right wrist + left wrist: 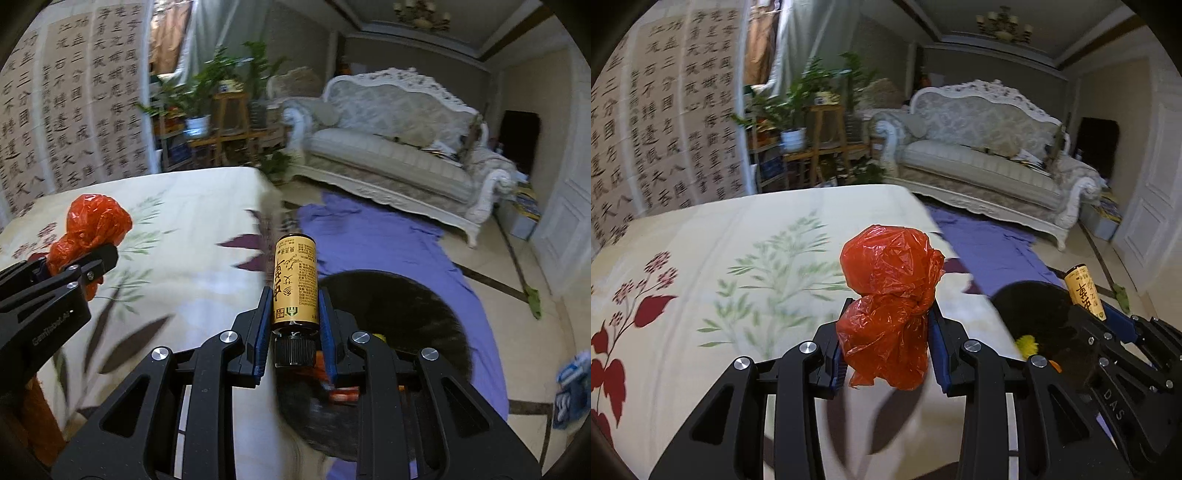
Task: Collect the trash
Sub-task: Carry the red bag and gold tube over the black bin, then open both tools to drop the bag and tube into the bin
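Note:
My left gripper [888, 314] is shut on a crumpled red plastic bag [890, 291], which bulges up between the blue pads above the flowered tablecloth [720, 266]. My right gripper [293, 295] is shut on a small yellow bottle [295, 280] with a black cap, held cap toward the camera. The bottle [1084, 291] and the right gripper's fingers [1123, 325] also show at the right of the left wrist view. The red bag [94, 225] shows at the left of the right wrist view. A black bin [391, 299] with some trash inside stands on the floor below the right gripper.
The table's edge [266, 199] runs just left of the bin [1038, 310]. A purple cloth [388, 236] lies on the tiled floor. An ornate sofa [399, 147] stands beyond it, plants [218, 85] at the back, a blue packet [570, 391] on the floor right.

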`<state>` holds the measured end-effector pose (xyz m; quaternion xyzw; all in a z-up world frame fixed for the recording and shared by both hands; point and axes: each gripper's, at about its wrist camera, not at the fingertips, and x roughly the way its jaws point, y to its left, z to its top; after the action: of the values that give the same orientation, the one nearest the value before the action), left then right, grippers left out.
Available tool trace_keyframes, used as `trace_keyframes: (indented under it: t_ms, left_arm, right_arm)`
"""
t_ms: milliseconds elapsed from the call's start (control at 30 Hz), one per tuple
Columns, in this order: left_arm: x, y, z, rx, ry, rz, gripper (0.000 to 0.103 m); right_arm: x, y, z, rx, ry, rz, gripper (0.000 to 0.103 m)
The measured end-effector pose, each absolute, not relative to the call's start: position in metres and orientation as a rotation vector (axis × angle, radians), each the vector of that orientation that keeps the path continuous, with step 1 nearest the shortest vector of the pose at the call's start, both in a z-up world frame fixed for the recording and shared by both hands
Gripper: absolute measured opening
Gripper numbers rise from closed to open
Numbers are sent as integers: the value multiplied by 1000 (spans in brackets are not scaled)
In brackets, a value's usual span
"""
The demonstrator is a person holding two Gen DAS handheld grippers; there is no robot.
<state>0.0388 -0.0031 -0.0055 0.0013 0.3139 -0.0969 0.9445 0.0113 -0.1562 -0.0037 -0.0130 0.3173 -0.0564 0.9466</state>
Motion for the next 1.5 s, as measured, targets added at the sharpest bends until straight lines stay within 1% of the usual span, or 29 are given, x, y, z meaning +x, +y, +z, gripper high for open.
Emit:
trace_keyframes:
  t_ms: [300, 667, 733, 767, 800, 833, 867, 1000, 1067, 1133, 1200, 1333, 1500]
  left_arm:
    - [48, -68, -7, 54, 623, -318, 37]
    - [68, -114, -18, 109, 631, -361, 38]
    - [70, -118, -21, 116, 636, -362, 40]
    - [72, -119, -22, 121, 640, -363, 45]
    - [72, -120, -23, 127, 642, -363, 53]
    - [72, -120, -24, 129, 643, -363, 57]
    - [71, -120, -23, 129, 644, -365, 61]
    - [70, -120, -24, 133, 638, -359, 70]
    - [67, -118, -23, 134, 630, -351, 72]
    - [64, -115, -21, 129, 630, -346, 74]
    - [60, -114, -19, 127, 632, -340, 76]
    - [52, -105, -15, 122, 636, -327, 78]
    - [43, -93, -8, 113, 636, -293, 81]
  right_arm:
    - [12, -208, -14, 39, 650, -235, 23]
    - [30, -247, -38, 82, 679, -316, 23]
    - [33, -251, -43, 94, 690, -320, 24]
    - [35, -252, -44, 95, 693, -325, 25]
    - [35, -253, -45, 94, 694, -330, 30]
    - [35, -254, -46, 91, 691, -339, 36]
    - [36, -255, -44, 91, 690, -343, 38]
    - [34, -258, -41, 94, 683, -352, 40]
    - [32, -258, -39, 95, 681, -354, 42]
    - [27, -257, -35, 95, 670, -357, 50]
    - [24, -257, -30, 95, 662, -357, 51]
    - [14, -252, -21, 92, 648, -355, 55]
    - [-1, -245, -10, 100, 629, -348, 57]
